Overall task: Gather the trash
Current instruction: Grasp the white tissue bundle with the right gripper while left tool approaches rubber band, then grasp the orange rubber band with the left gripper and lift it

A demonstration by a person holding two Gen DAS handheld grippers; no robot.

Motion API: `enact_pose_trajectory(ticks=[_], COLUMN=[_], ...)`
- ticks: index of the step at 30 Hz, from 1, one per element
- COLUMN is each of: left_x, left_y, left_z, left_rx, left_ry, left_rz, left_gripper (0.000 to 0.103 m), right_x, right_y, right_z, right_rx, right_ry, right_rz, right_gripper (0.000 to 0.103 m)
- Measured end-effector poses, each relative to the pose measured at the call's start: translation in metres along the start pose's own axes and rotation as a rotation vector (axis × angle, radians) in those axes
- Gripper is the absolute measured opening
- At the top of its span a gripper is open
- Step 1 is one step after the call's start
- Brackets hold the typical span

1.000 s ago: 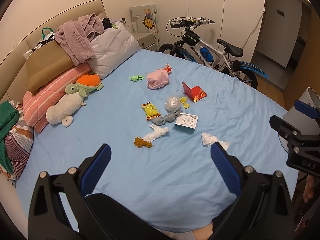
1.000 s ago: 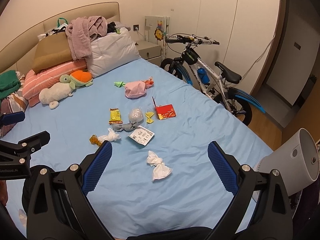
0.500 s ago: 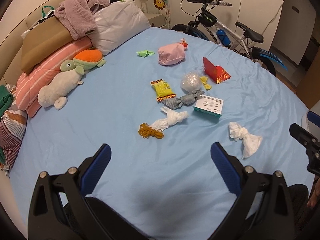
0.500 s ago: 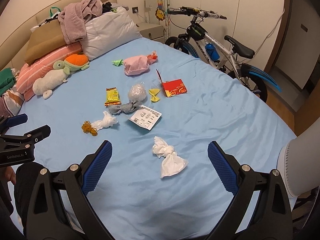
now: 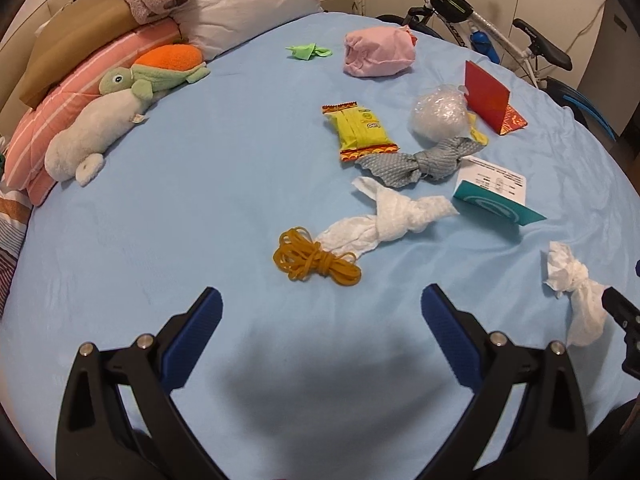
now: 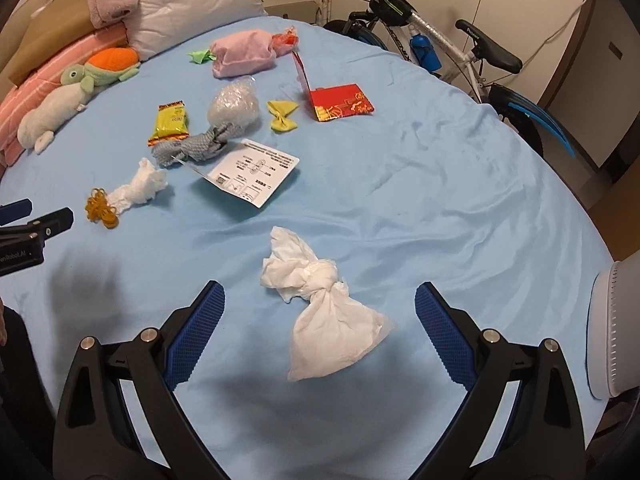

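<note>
Trash lies scattered on a blue bed. My left gripper is open, just short of a bundle of yellow rubber bands and a knotted white tissue. Beyond them lie a yellow snack wrapper, a grey knotted cloth, a clear plastic ball, a white and teal leaflet and a red envelope. My right gripper is open around another knotted white tissue, which lies between its fingers. A yellow bow and the leaflet lie farther off.
Pillows, clothes and a plush turtle on a white plush fill the bed's left side. A pink bundle and a green scrap lie near the head. A bicycle stands beyond the bed; a white appliance is at right.
Both grippers have dropped toward the bed and moved forward. The rubber bands now lie just ahead of the left gripper, and the loose tissue sits between the right gripper's fingers.
</note>
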State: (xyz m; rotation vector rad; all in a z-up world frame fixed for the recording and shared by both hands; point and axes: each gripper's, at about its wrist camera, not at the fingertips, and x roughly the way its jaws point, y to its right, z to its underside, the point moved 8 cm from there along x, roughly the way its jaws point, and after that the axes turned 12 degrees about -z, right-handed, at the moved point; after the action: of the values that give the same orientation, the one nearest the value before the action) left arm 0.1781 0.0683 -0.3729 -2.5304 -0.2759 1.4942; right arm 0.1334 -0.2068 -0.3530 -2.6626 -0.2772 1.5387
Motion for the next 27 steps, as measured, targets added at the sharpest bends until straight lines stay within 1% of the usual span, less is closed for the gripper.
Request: enact_pose_trajectory(ticks=[5, 6, 7, 8, 9, 10, 11, 12, 13, 14, 15, 16, 17, 21, 22, 23, 26, 27], left_x=[0.033, 0.039, 0.042, 0.046, 0.049, 0.053, 0.058, 0.062, 0.062, 0.061, 0.061, 0.06, 0.058, 0.055, 0.054, 0.051, 0.044, 0.043], left_y=[0.003, 0.004, 0.004, 0.004, 0.005, 0.007, 0.01, 0.011, 0.012, 0.015, 0.017, 0.019, 0.021, 0.025, 0.026, 0.027, 0.029, 0.029], left_z=[-0.003, -0.003, -0.003, -0.003, -0.004, -0.003, 0.0, 0.0, -0.001, -0.002, -0.002, -0.003, -0.003, -0.004, -0.003, -0.003, -0.003, -0.003], left_rx=[-0.01, -0.011, -0.014, -0.015, -0.013, -0.006, -0.001, -0.008, -0.019, -0.019, -0.012, -0.004, 0.007, 0.045, 0.046, 0.037, 0.023, 0.022], left_ry=[-0.01, -0.012, -0.011, -0.009, -0.01, -0.025, -0.051, -0.056, -0.039, -0.031, -0.029, -0.018, -0.008, 0.007, 0.005, 0.008, 0.008, 0.012], left_rz=[-0.019, -0.021, -0.019, -0.016, -0.009, 0.007, 0.03, 0.052, 0.064, 0.082, 0.086, 0.082, 0.084, 0.076, 0.09, 0.129, 0.183, 0.18], left_gripper=[0.099, 0.099, 0.096, 0.091, 0.081, 0.051, 0.043, 0.042, 0.036, 0.03, 0.028, 0.026, 0.021, 0.012, 0.009, 0.009, 0.007, 0.007], right_x=[0.032, 0.037, 0.043, 0.048, 0.053, 0.057, 0.062, 0.065, 0.068, 0.07, 0.069, 0.069, 0.068, 0.065, 0.064, 0.063, 0.057, 0.056], right_y=[0.006, 0.007, 0.007, 0.006, 0.006, 0.005, 0.003, 0.002, 0.002, 0.003, 0.003, 0.004, 0.005, 0.009, 0.009, 0.01, 0.009, 0.009], right_z=[0.006, 0.007, 0.008, 0.008, 0.01, 0.011, 0.013, 0.015, 0.017, 0.018, 0.019, 0.02, 0.02, 0.02, 0.02, 0.019, 0.017, 0.017], right_rx=[-0.008, -0.011, -0.014, -0.017, -0.02, -0.023, -0.026, -0.026, -0.025, -0.024, -0.024, -0.021, -0.015, 0.005, 0.007, 0.008, 0.015, 0.018], right_ry=[-0.03, -0.036, -0.044, -0.053, -0.065, -0.076, -0.088, -0.1, -0.11, -0.11, -0.105, -0.1, -0.098, -0.096, -0.095, -0.093, -0.086, -0.082], right_rz=[0.009, 0.006, 0.002, 0.0, -0.003, -0.006, -0.011, -0.015, -0.016, -0.013, -0.012, -0.015, -0.018, -0.04, -0.039, -0.04, -0.043, -0.043], right_gripper=[0.092, 0.09, 0.086, 0.084, 0.077, 0.067, 0.062, 0.052, 0.048, 0.047, 0.041, 0.031, 0.027, 0.026, 0.026, 0.026, 0.026, 0.026])
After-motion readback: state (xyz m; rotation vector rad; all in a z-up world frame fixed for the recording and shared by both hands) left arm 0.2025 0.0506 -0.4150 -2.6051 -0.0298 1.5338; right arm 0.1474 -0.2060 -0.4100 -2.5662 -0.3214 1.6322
